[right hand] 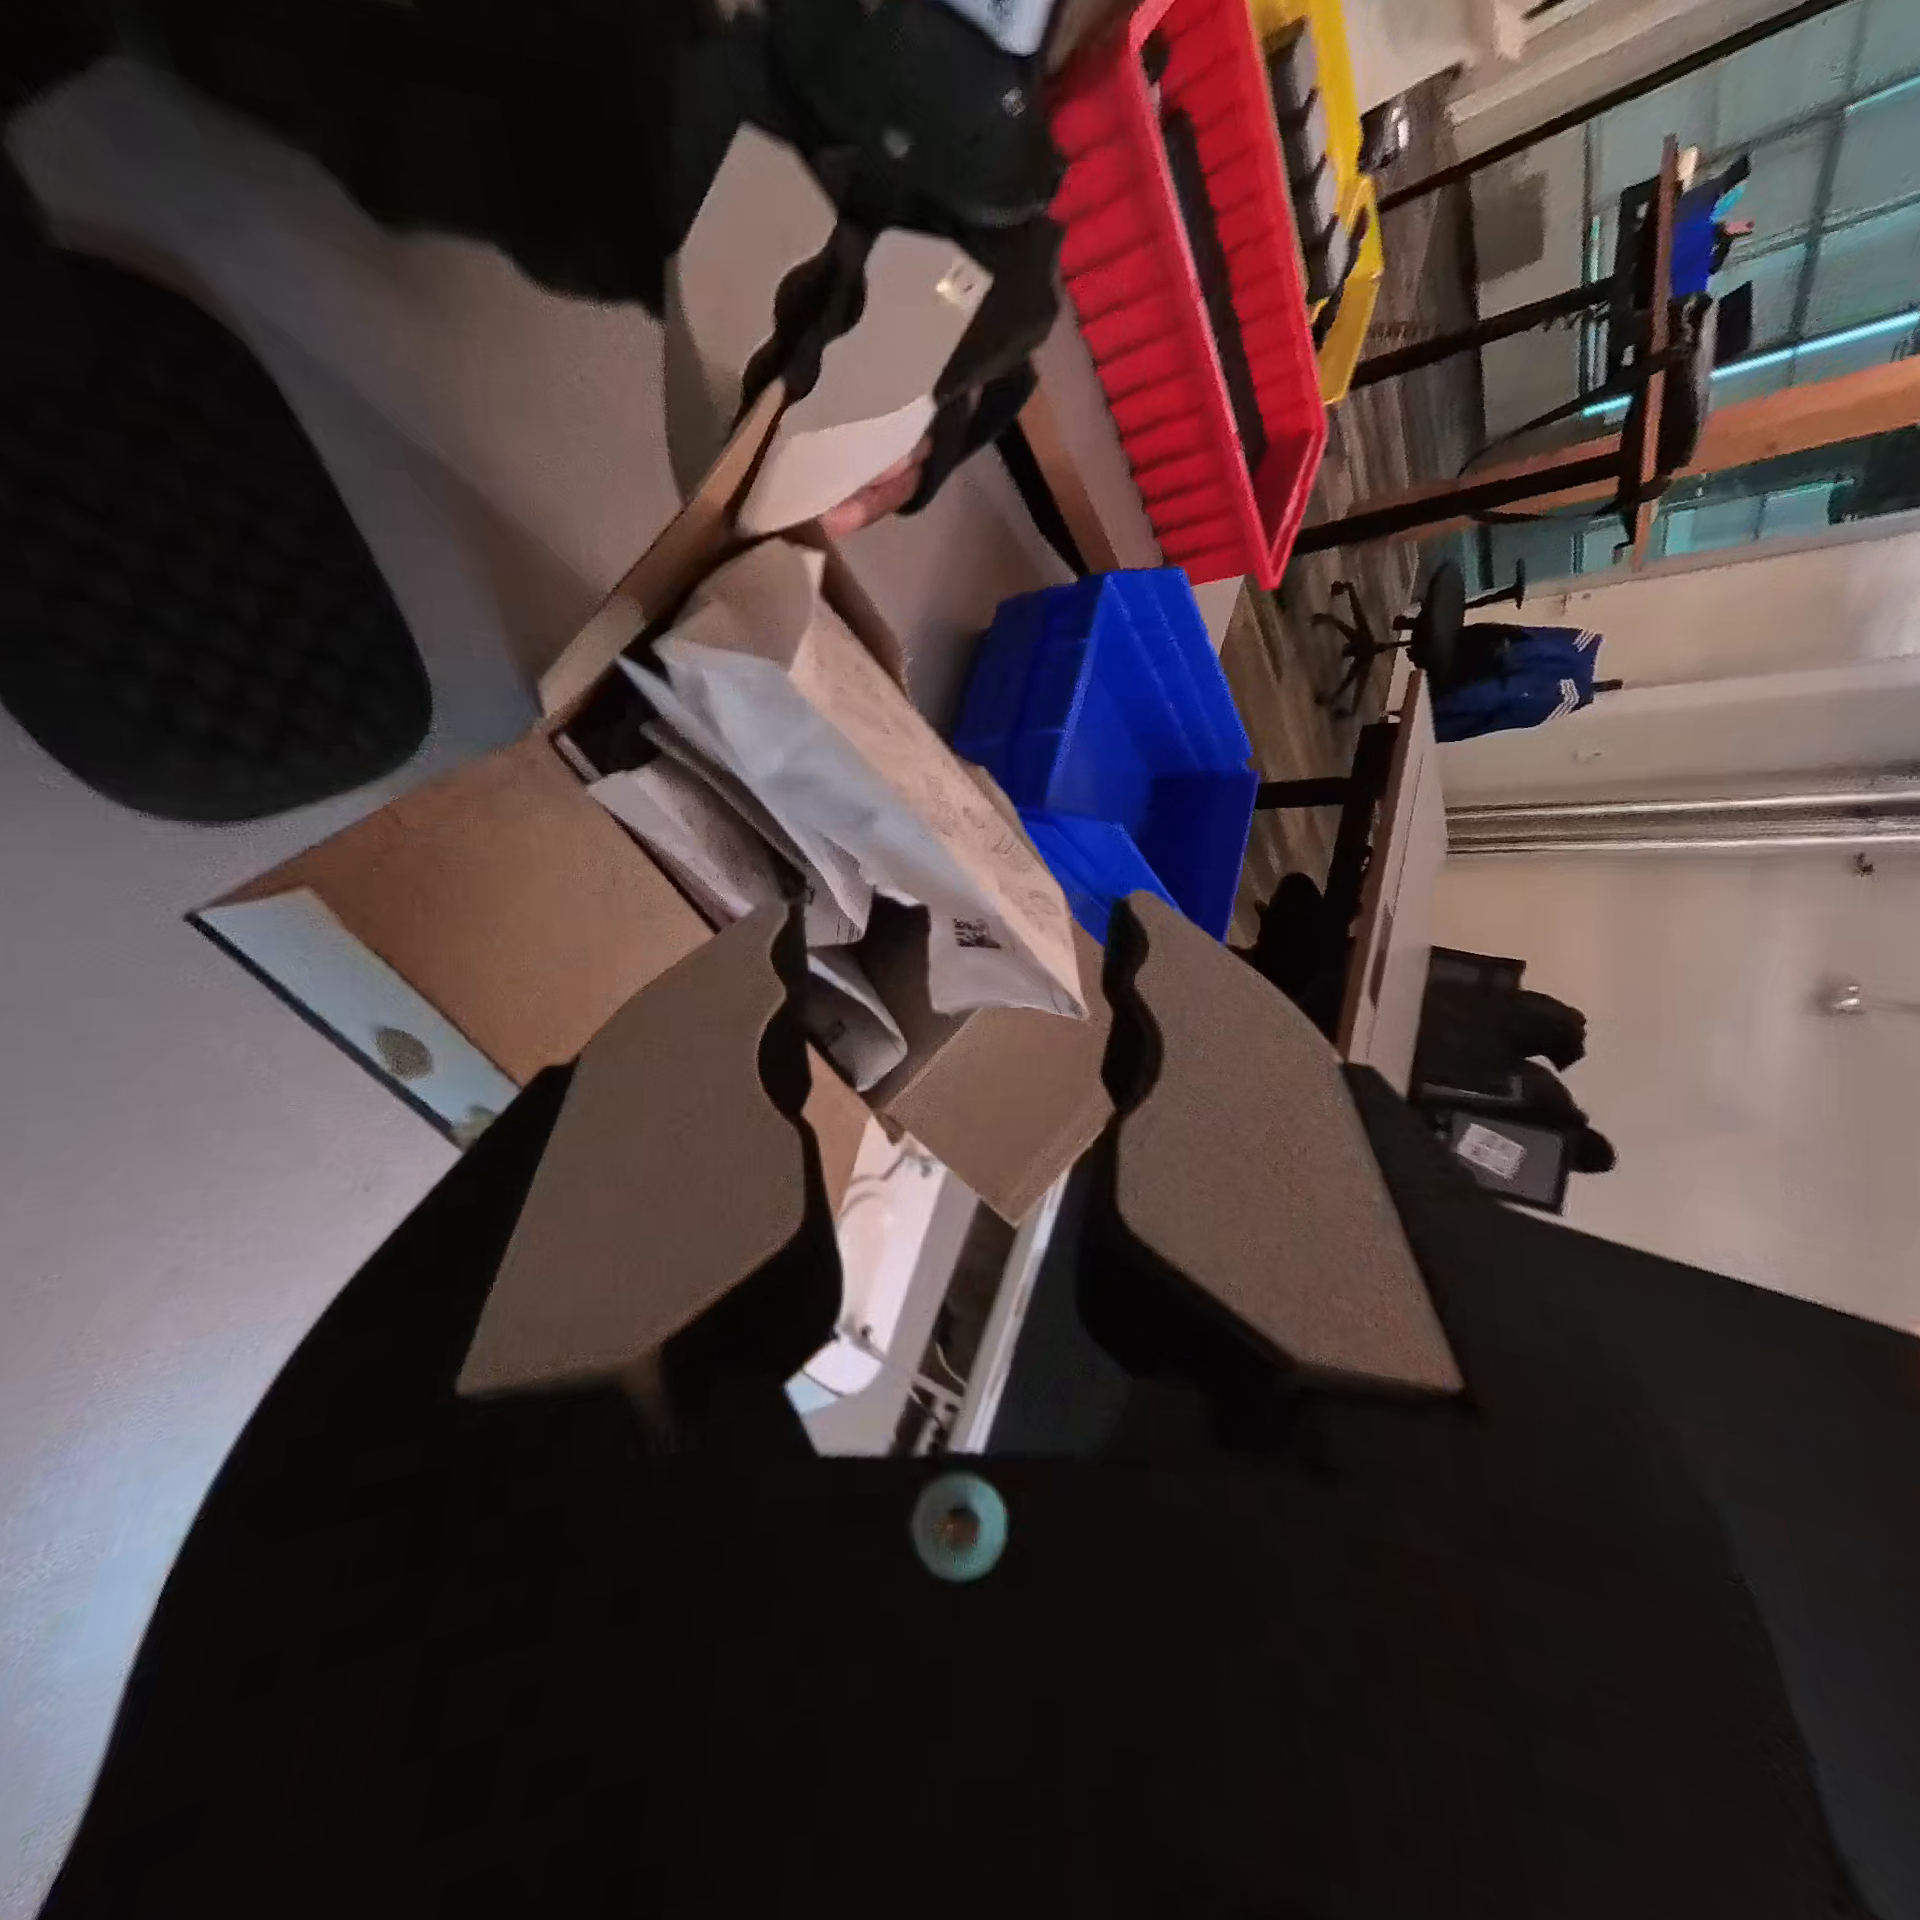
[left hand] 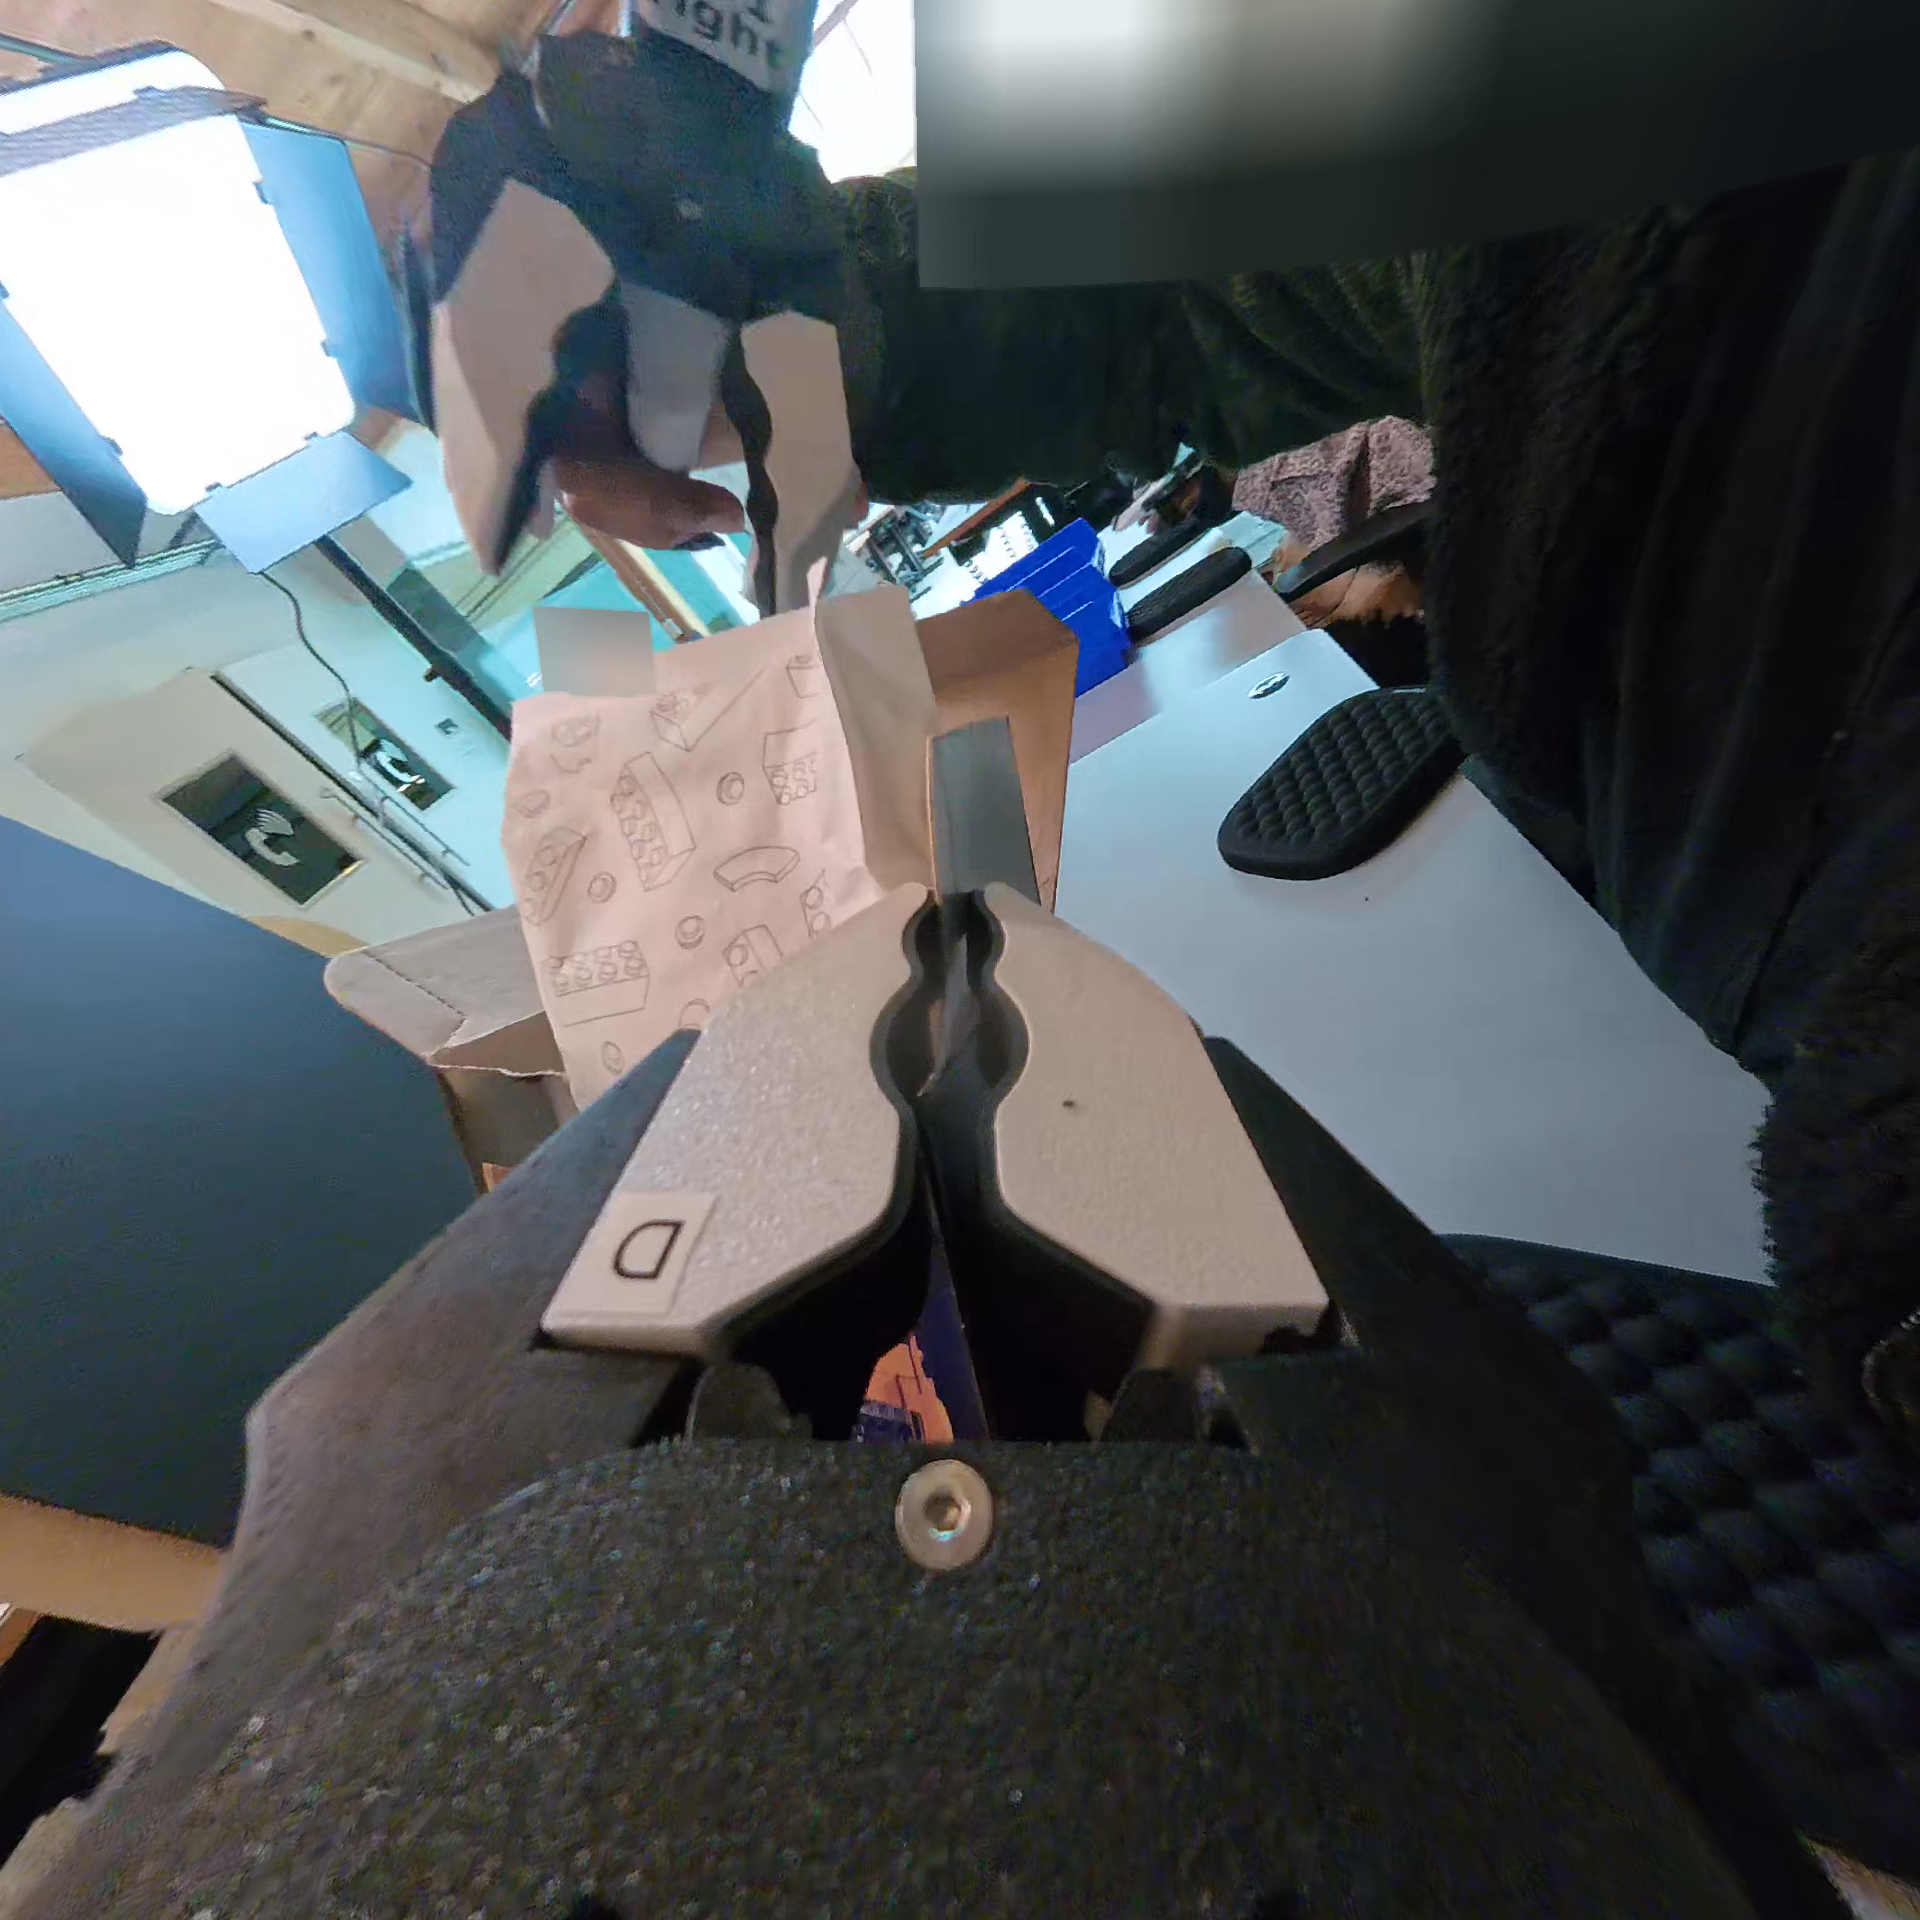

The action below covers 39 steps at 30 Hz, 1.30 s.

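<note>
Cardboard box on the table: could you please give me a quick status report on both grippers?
Left gripper shut on box flap. Right gripper open, above open cardboard box. Paper bags sticking out. Blue bins beside box.

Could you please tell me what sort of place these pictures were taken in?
Probably an office-like lab or workshop: white desks, stacked blue storage bins, a red crate and a studio light panel.

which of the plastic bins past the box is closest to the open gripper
The blue bin, right behind the cardboard box that the open right gripper faces. The red bin and yellow bin sit farther back, beyond the blue one.
</note>
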Each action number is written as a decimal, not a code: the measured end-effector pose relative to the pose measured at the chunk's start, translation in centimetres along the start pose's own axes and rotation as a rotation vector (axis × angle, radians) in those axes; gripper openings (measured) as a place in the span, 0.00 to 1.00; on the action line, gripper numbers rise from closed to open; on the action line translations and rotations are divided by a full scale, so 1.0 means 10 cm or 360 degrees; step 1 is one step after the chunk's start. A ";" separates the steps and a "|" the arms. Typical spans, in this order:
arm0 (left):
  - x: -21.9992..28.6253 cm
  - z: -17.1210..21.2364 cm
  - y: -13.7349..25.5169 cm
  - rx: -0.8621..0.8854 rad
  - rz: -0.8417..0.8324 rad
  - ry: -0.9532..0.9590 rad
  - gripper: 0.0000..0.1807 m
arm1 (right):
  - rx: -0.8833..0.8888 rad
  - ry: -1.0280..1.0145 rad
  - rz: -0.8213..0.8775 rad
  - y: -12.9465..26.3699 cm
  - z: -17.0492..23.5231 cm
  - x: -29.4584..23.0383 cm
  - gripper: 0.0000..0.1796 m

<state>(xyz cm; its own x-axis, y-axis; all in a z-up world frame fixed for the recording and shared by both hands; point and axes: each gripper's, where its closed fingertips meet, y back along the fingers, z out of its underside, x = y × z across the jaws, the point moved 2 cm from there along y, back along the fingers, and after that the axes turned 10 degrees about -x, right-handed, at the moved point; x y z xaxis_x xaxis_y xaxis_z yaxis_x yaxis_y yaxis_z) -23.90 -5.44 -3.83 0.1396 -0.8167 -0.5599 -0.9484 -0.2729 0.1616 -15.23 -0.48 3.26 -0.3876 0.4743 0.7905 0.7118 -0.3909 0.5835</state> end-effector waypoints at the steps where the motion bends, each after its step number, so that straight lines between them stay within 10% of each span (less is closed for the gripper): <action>1: -0.01 0.00 -0.01 0.0001 0.0014 0.0005 0.01 | -0.0057 0.0091 -0.0013 -0.05 0.01 -0.05 0.28; 8: -0.08 0.00 -0.11 0.0022 0.0102 0.0015 0.01 | -0.0250 0.0550 -0.0141 -0.43 -0.01 -0.25 0.06; 39: -0.26 0.25 0.79 0.0100 -0.0284 0.0164 0.00 | -0.0503 0.1025 -0.1176 -2.05 -0.56 -0.20 0.03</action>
<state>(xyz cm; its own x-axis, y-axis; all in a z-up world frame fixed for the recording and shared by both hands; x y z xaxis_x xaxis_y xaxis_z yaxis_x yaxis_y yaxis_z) -32.44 -4.17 -3.17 0.3324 -0.8068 -0.4885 -0.9214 -0.3884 0.0144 -32.39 2.18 -9.24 -0.9727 0.2043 0.1097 0.0175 -0.4068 0.9133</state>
